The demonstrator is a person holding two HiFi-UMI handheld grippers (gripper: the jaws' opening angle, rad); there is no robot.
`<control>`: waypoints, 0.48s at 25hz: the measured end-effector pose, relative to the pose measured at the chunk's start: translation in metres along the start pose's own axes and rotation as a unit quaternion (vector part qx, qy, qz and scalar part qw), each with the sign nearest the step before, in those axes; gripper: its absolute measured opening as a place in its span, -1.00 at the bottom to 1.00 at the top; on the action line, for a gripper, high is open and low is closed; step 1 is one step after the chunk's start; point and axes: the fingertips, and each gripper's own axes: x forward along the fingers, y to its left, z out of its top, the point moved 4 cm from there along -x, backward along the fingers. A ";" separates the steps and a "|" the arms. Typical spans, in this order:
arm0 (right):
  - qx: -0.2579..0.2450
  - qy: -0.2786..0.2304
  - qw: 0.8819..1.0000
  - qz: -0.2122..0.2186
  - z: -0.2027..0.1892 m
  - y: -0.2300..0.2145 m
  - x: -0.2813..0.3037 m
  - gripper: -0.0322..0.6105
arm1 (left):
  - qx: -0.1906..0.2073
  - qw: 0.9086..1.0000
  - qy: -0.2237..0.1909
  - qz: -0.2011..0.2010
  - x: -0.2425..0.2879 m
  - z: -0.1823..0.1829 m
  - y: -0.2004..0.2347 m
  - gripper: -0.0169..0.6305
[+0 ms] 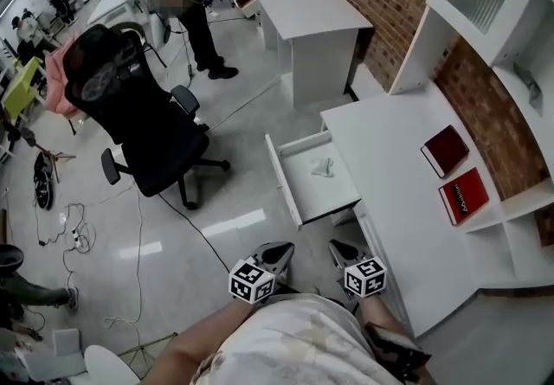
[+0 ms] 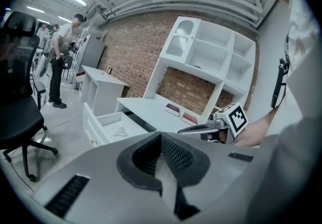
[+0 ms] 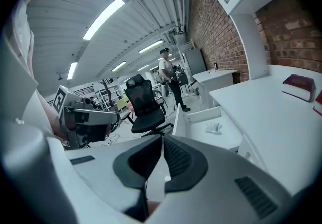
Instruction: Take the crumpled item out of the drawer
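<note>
The left gripper (image 2: 161, 136) has its two black, bumpy jaws pressed together with nothing in them. The right gripper (image 3: 162, 138) is the same: tips touching, nothing inside. Both are held low, side by side, close to the person's tummy, pointing at the open white drawer (image 1: 283, 174). The crumpled item (image 1: 322, 167), a small white wrinkly lump, lies in the drawer, well apart from both. The drawer sticks out of a smooth white desk (image 1: 389, 158).
</note>
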 end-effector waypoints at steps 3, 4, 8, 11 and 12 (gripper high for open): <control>0.002 -0.006 1.000 -0.006 0.013 -0.010 0.008 -0.80 | 0.004 1.000 -0.001 -0.009 0.014 0.013 0.011 -0.89; 0.004 -0.007 1.000 -0.008 0.016 -0.013 0.010 -0.80 | 0.007 1.000 -0.001 -0.013 0.020 0.018 0.012 -0.89; 0.010 -0.008 1.000 -0.025 0.027 -0.025 0.015 -0.80 | 0.017 0.999 0.001 -0.034 0.037 0.035 0.020 -0.89; 0.017 -0.011 0.999 -0.047 0.033 -0.033 0.017 -0.79 | 0.022 0.999 0.003 -0.045 0.045 0.045 0.029 -0.89; 0.020 -0.012 0.998 -0.053 0.035 -0.035 0.018 -0.80 | 0.023 0.999 0.004 -0.049 0.047 0.048 0.032 -0.89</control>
